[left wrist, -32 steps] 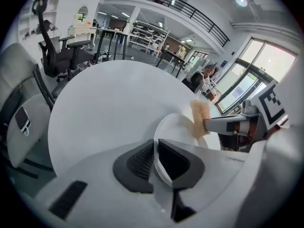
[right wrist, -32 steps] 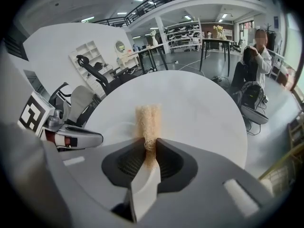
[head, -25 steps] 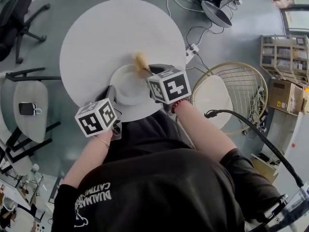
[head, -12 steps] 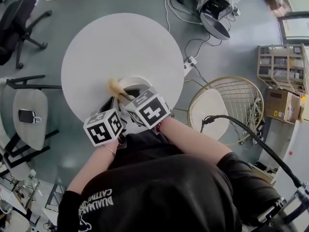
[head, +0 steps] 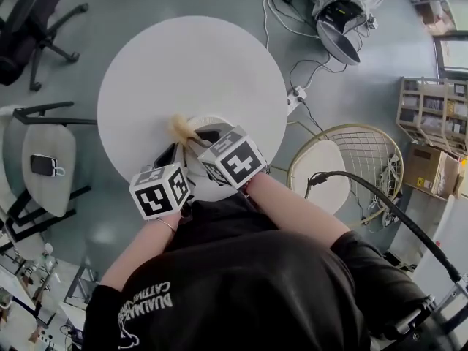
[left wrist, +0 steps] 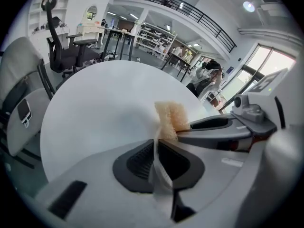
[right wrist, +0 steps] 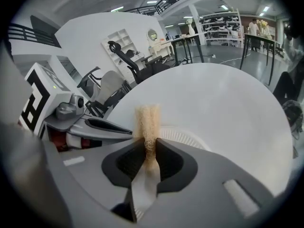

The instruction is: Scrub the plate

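A white plate (head: 218, 121) with a fluted rim is seen at the near edge of the round white worktop (head: 190, 57), just in front of the person. In the left gripper view, the fingers (left wrist: 137, 158) of the left gripper (left wrist: 156, 148) are clamped on the plate's near rim, which shows as a thin white strip pinched edge-on between the dark pads. In the right gripper view, the right gripper (right wrist: 148, 151) is closed on a tan sponge (right wrist: 147, 120). The sponge is gripped at its lower part, and its upper part stands out beyond the fingertips. The plate (right wrist: 183, 137) lies just beyond and below those fingers, and the sponge is held over its left part. From the head view the two grippers are seen close together, with the sponge (head: 179, 128) between them at the plate's far left edge.
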`<state>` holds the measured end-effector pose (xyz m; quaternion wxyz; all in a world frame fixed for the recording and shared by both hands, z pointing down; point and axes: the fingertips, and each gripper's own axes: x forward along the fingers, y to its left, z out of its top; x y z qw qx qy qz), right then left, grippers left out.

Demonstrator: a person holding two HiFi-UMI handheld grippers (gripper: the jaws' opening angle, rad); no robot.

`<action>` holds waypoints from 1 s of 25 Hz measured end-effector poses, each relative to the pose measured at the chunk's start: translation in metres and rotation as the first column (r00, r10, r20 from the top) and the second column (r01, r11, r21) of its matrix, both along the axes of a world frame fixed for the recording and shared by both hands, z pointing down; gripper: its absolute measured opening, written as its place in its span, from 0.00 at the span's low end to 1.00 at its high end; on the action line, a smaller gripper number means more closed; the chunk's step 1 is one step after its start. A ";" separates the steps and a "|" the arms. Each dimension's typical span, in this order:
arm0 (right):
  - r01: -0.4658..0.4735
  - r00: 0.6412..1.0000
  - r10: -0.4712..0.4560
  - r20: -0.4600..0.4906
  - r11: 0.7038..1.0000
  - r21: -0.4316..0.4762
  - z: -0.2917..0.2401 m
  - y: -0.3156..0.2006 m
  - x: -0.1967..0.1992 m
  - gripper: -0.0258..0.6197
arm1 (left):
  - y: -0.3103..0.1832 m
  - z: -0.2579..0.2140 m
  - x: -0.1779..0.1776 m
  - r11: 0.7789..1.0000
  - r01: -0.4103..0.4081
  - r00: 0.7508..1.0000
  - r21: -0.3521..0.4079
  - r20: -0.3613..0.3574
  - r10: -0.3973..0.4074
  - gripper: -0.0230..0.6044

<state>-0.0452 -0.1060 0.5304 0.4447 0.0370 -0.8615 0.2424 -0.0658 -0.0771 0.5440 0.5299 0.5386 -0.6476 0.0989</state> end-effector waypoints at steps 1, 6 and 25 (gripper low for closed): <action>0.002 1.000 -0.002 -0.011 1.000 0.017 0.000 -0.002 0.003 0.15 | -0.001 0.000 0.000 1.000 0.005 1.000 0.000 -0.006 -0.005 0.09; -0.009 0.998 0.016 -0.063 0.995 0.098 0.001 -0.010 0.016 0.15 | 0.001 0.000 -0.002 1.000 0.011 1.000 0.004 0.001 -0.011 0.09; -0.137 0.974 0.173 -0.147 0.963 0.230 -0.003 -0.043 0.078 0.16 | -0.001 0.001 -0.001 1.000 0.007 0.999 0.022 0.044 -0.008 0.10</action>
